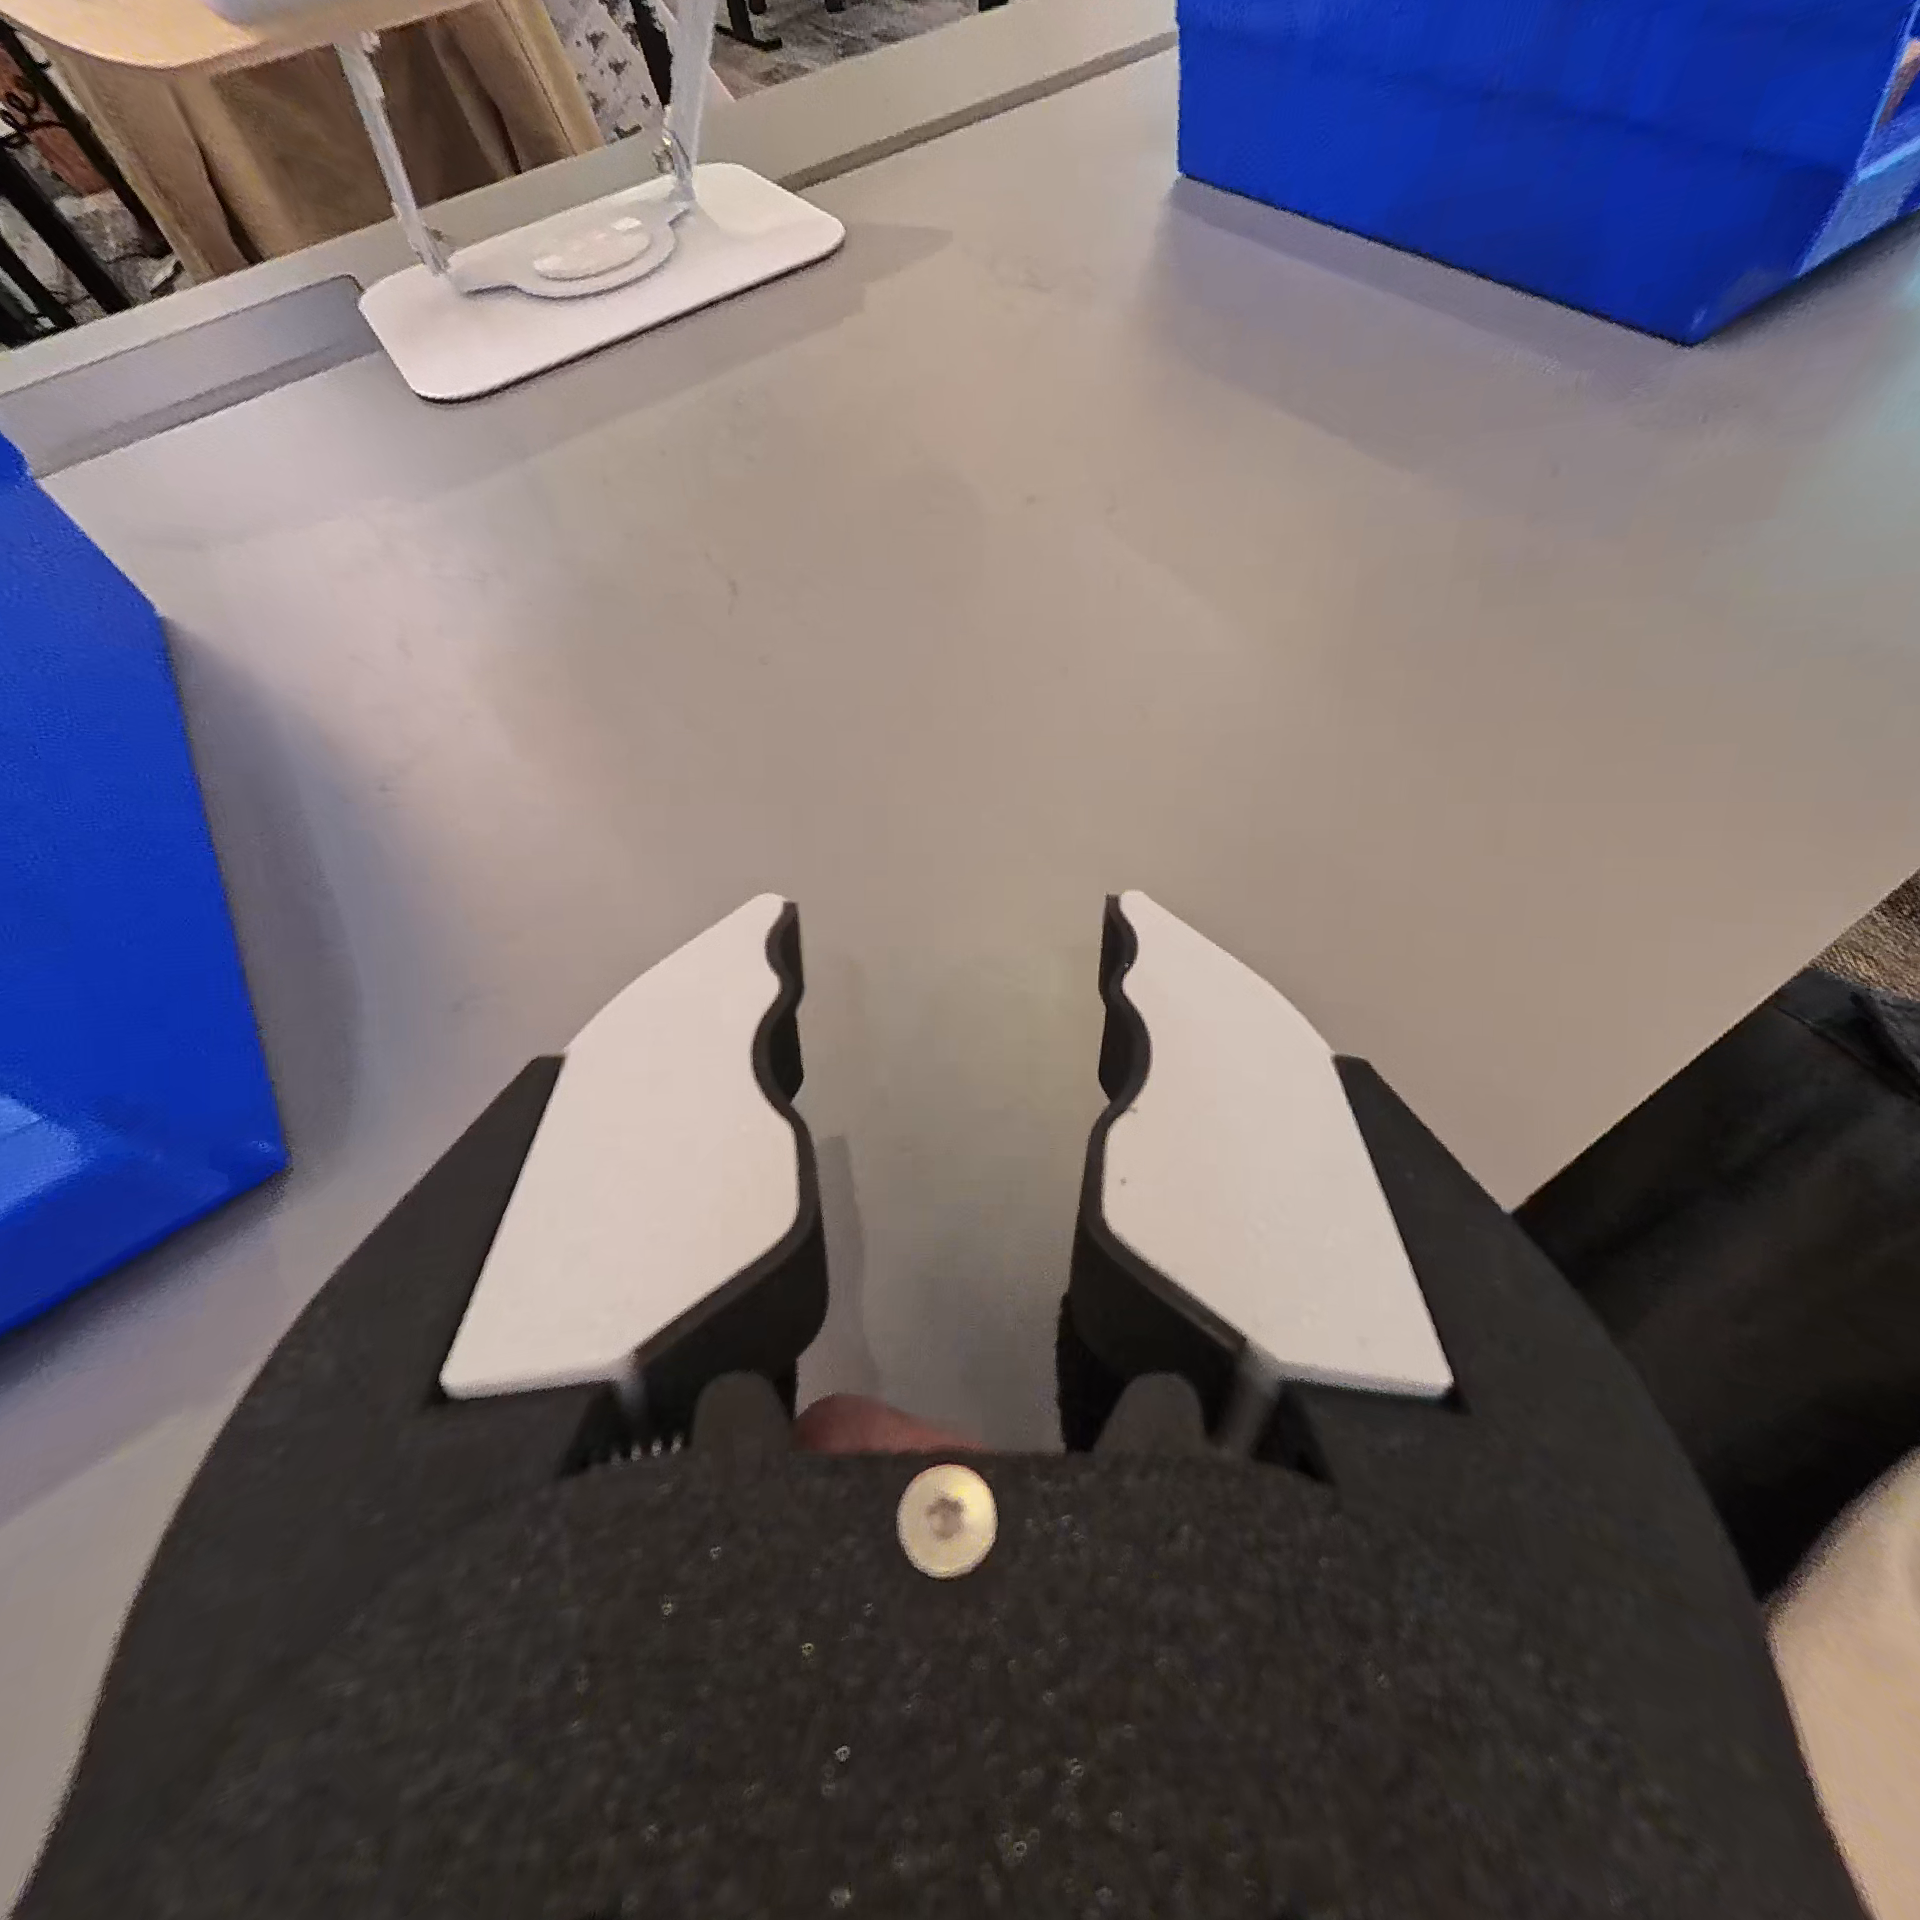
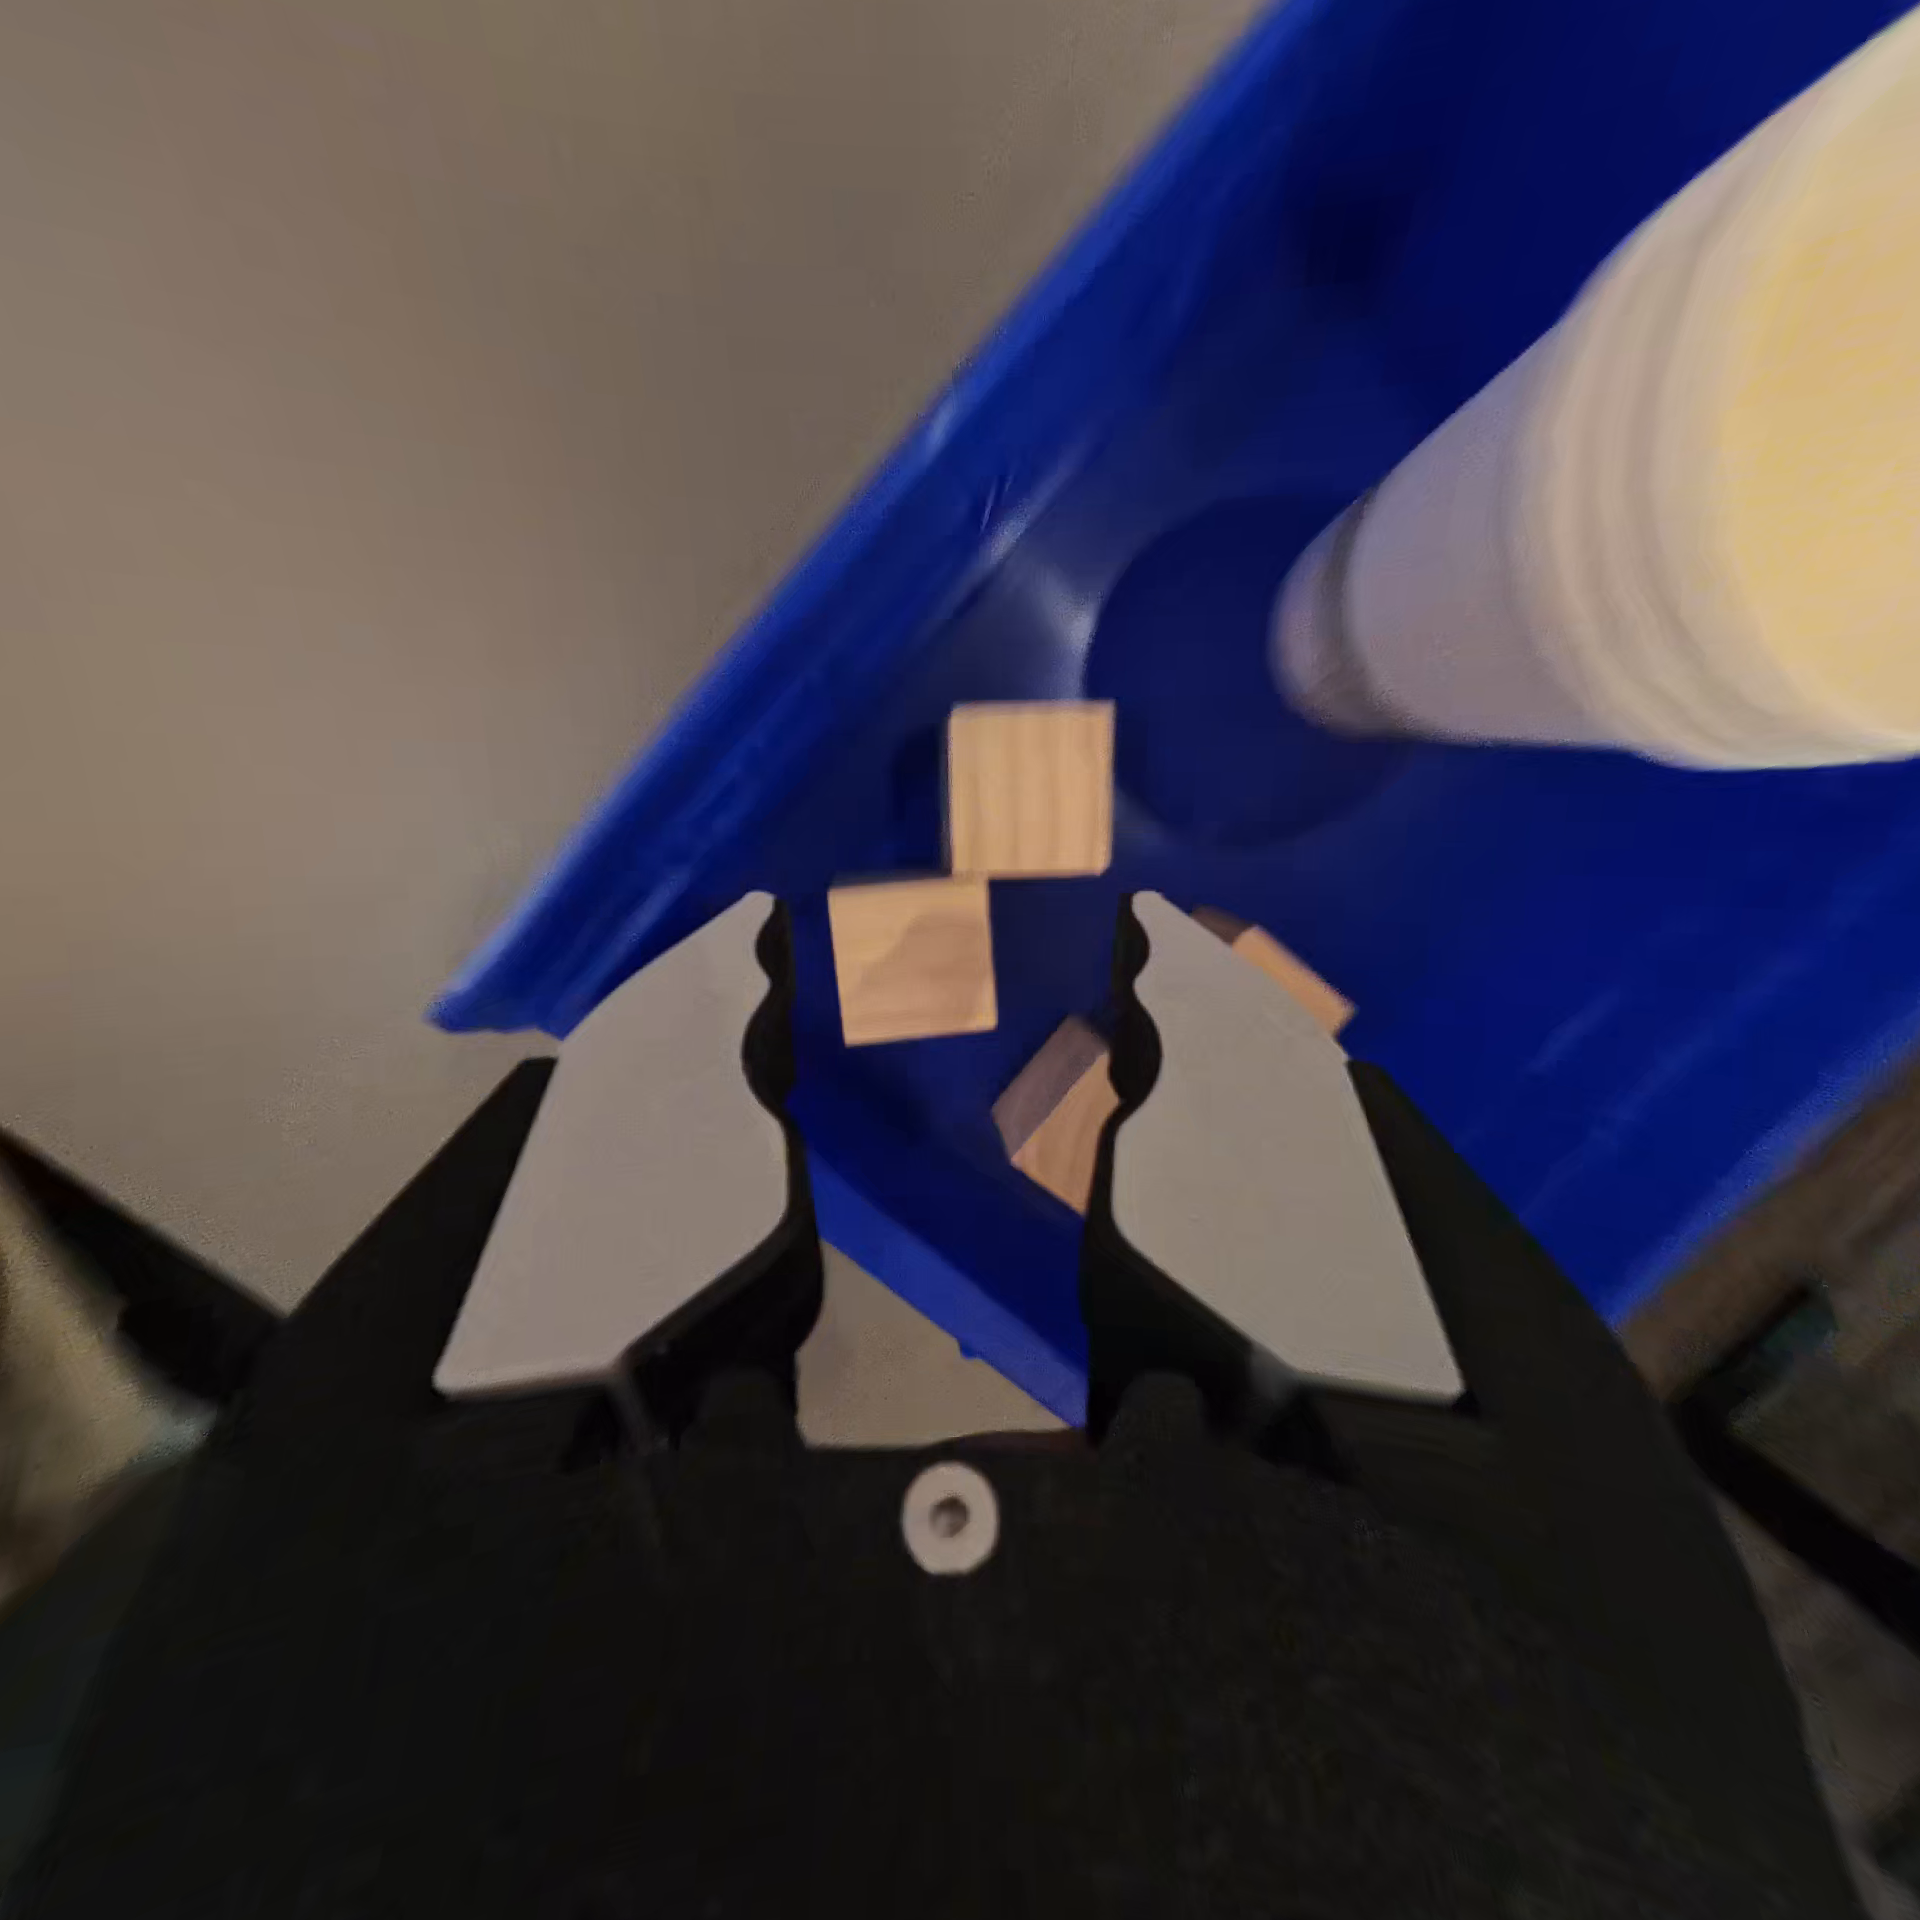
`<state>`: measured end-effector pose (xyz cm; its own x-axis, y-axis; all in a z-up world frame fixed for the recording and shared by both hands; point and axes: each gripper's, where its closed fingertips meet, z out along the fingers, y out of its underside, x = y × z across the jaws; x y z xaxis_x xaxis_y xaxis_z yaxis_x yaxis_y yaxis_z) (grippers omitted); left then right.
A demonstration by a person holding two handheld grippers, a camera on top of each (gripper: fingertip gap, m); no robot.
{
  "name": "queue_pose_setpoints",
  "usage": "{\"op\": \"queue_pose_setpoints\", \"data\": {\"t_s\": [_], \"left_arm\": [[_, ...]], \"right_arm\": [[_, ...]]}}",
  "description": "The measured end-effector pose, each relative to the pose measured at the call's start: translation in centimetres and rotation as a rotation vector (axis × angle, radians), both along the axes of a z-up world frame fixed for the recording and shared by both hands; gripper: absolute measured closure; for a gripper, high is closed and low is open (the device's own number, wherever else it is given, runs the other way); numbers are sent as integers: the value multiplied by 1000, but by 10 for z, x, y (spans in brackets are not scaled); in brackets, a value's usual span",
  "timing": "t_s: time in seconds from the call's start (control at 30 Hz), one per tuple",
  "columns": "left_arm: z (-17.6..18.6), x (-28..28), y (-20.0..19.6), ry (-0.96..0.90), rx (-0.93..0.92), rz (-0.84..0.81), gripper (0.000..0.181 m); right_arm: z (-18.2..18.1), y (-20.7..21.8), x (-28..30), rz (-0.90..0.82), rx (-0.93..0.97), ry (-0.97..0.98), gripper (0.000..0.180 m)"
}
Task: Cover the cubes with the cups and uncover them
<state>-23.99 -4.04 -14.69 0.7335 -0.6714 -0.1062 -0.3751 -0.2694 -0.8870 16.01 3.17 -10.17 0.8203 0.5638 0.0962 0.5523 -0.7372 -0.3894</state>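
In the right wrist view, several small wooden cubes lie in a blue bin (image 2: 1299, 343): one cube (image 2: 912, 961) sits between my fingertips, another (image 2: 1031, 788) just beyond it, a tilted one (image 2: 1060, 1117) by the right finger. A stack of white cups (image 2: 1621, 520) lies on its side in the same bin, at the upper right. My right gripper (image 2: 951, 914) is open and empty, above the bin's near corner. In the left wrist view, my left gripper (image 1: 951, 914) is open and empty, over the bare grey table (image 1: 935, 571). The right view is blurred.
In the left wrist view a blue bin (image 1: 1538, 145) stands at the far right and another blue bin (image 1: 94, 883) at the left. A white stand base (image 1: 603, 281) with a clear bracket sits at the far left. The table edge (image 1: 1662, 1049) runs at the right, dark cloth below.
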Motion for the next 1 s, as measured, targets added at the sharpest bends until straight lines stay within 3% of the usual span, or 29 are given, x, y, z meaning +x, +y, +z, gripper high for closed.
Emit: {"op": "queue_pose_setpoints", "data": {"t_s": [0.03, 0.13, 0.23, 0.43, 0.6, 0.83, 1.0], "left_arm": [[2, -1, 1, -6, 4, 10, 126], [5, -6, 4, -39, -17, 42, 126], [14, -7, 2, -119, -54, 70, 126], [37, -20, 12, -201, 54, 188, 126], [39, -25, 25, -235, 98, 257, 128], [36, -22, 14, -191, 67, 257, 127], [40, -25, 21, -214, 60, 294, 127]], "right_arm": [[29, 3, -5, -22, 148, 47, 122], [107, -18, -42, -101, 540, 289, 122], [137, -62, -91, -145, 800, 567, 119], [71, -95, -161, -186, 955, 664, 120], [14, -89, -187, -210, 900, 606, 121], [11, -110, -194, -156, 941, 577, 127], [5, -107, -194, -228, 882, 651, 124]]}}
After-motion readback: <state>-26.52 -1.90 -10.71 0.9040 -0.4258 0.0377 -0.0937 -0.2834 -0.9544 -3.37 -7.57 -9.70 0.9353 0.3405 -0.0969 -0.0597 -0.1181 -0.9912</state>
